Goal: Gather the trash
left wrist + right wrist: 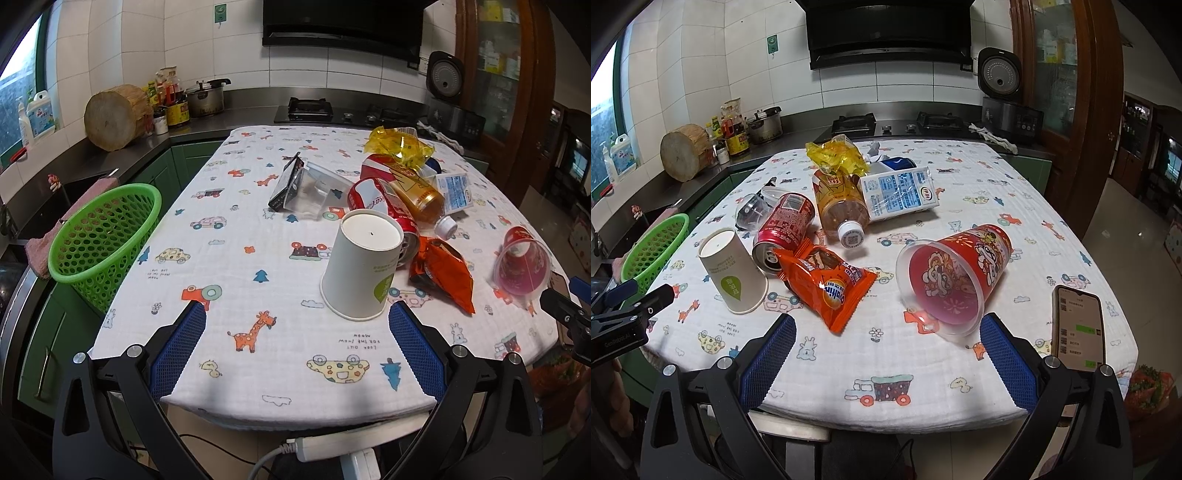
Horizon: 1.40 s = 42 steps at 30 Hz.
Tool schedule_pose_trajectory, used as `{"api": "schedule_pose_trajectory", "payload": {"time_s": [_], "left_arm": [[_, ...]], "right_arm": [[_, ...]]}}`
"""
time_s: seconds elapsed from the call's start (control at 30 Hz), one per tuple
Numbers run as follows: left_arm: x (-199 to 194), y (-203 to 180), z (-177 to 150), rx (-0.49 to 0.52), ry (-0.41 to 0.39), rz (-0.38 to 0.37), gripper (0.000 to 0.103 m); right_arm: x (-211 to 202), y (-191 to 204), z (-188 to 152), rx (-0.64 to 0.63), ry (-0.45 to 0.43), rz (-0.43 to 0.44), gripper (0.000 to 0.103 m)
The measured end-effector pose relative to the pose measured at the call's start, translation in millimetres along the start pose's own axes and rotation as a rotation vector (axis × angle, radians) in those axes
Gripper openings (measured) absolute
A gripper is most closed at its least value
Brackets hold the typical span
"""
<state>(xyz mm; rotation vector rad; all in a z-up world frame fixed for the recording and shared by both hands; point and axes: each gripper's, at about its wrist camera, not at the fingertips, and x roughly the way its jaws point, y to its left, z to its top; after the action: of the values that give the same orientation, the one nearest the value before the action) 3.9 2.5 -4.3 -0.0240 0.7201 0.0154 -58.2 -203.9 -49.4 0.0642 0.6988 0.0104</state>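
Both tongs, left (297, 321) and right (888, 332), are held spread, empty; the cup (955, 280) could be rolled away if nudged.

The cartoon-print table (997, 192) carried an upturned paper cup (733, 271), red can (785, 229), orange wrapper (831, 286), bottle (842, 210), red plastic cup (956, 277), carton (899, 192), and phone (1078, 326).

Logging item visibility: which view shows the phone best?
Right wrist view: the phone lies face up, screen lit, at the table's near right edge. The left wrist view catches only a dark sliver of it at the edge.
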Motion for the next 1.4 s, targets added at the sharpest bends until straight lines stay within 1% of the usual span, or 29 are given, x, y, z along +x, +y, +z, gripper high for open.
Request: {"api": "schedule_pose_trajectory", "payload": {"time_s": [0.87,1.27,1.4], "left_arm": [[5.4,2.2,1.1,-0.003,0.011,0.001,0.098],[9.2,2.7,4.1,-0.002,0.016,0.0,0.098],[12.0,2.8,8.3,0.0,0.019,-0.007,0.098]], "right_arm": [[4.3,1.5,1.5,-0.002,0.007,0.005,0.097],[11.1,2.6,7.5,-0.015,0.016,0.006,0.097],[14.2,-1.2,11.5,-0.011,0.023,0.02,0.097]]}}
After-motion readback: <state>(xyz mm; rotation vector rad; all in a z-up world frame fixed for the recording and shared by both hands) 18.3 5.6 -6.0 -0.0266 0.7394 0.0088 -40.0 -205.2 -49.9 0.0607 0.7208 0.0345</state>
